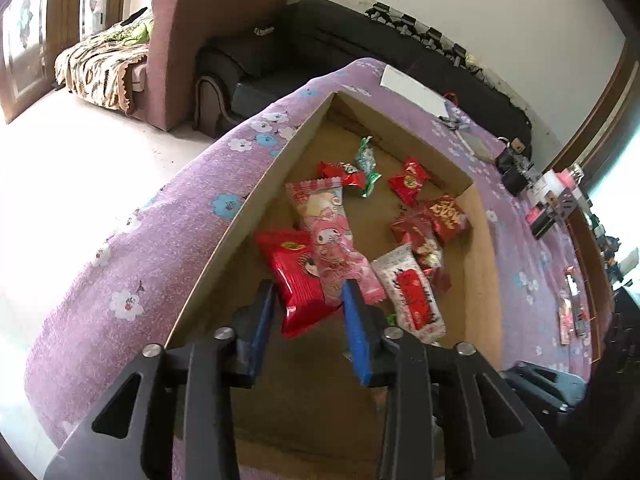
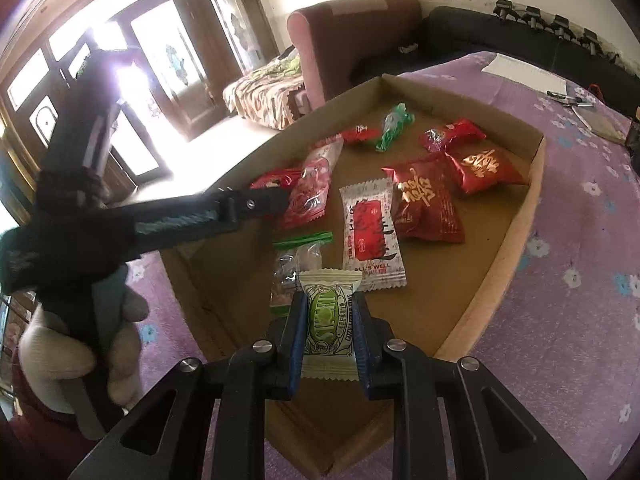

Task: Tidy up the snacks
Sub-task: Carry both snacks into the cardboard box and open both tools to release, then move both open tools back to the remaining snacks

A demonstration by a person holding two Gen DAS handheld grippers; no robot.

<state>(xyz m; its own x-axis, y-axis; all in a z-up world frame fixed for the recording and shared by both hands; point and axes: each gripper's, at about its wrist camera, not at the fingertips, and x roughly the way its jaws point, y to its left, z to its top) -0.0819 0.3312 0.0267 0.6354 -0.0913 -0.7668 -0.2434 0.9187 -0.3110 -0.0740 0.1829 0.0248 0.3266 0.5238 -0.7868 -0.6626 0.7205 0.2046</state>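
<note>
A shallow cardboard box [image 1: 256, 200] [image 2: 520, 216] on a purple flowered cloth holds several snack packets. My left gripper [image 1: 308, 292] is open over the box, its blue fingers astride the near end of a red packet [image 1: 296, 276] that lies beside a pink cartoon packet [image 1: 332, 240]. My right gripper [image 2: 329, 312] is shut on a green-and-white packet [image 2: 329, 316], held above the box's near part. The left gripper also shows in the right wrist view [image 2: 280, 200], over the red packet. A white-and-red packet [image 2: 370, 236] and red packets [image 2: 428, 204] lie in the box.
A green candy [image 2: 394, 126] and small red packets lie at the box's far end. A clear zip bag [image 2: 296, 268] lies below my right gripper. A paper sheet [image 1: 412, 88], pens and small items sit on the cloth. A maroon armchair [image 1: 192, 40] and black sofa stand behind.
</note>
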